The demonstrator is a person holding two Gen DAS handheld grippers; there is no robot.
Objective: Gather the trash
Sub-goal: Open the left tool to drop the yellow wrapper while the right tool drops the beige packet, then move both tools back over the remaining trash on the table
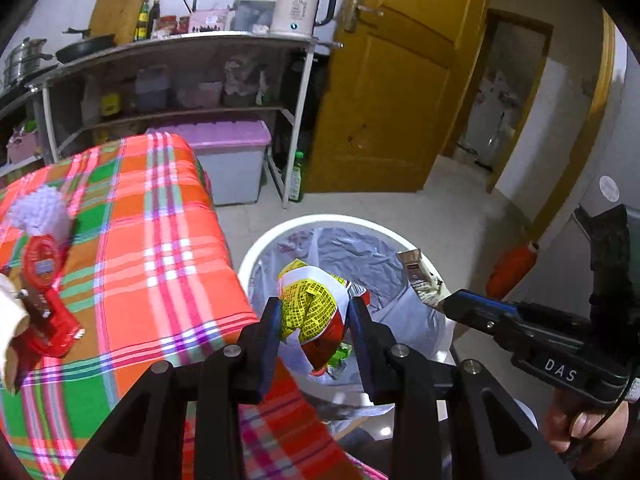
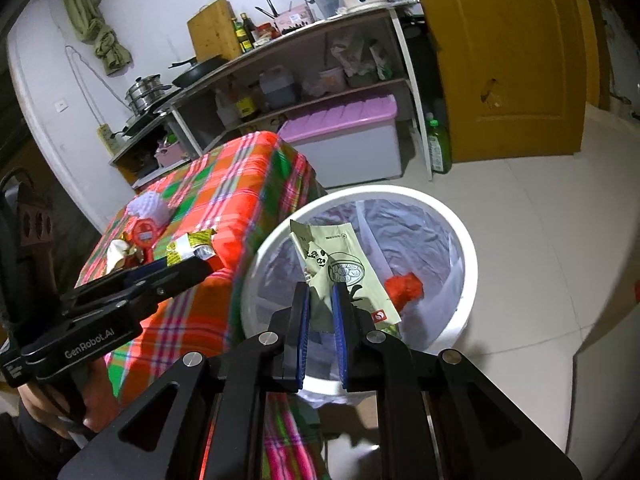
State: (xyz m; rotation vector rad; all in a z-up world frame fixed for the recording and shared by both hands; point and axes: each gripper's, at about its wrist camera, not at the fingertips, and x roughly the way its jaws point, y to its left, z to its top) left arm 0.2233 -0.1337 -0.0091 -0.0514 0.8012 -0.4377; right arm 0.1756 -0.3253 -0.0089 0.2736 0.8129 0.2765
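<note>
Beside the plaid-clothed table (image 1: 132, 248) stands a white lined trash bin (image 1: 256, 248). Above it, the left gripper (image 1: 314, 312) clenches a yellow-and-red crumpled wrapper (image 1: 310, 304). Right gripper (image 2: 320, 300) pinches a pale green printed packet (image 2: 340, 256).

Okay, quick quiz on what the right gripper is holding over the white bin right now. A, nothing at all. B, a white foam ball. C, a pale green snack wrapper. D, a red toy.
C: in the right wrist view, the right gripper is closed on a pale green snack wrapper held above the white bin.
</note>
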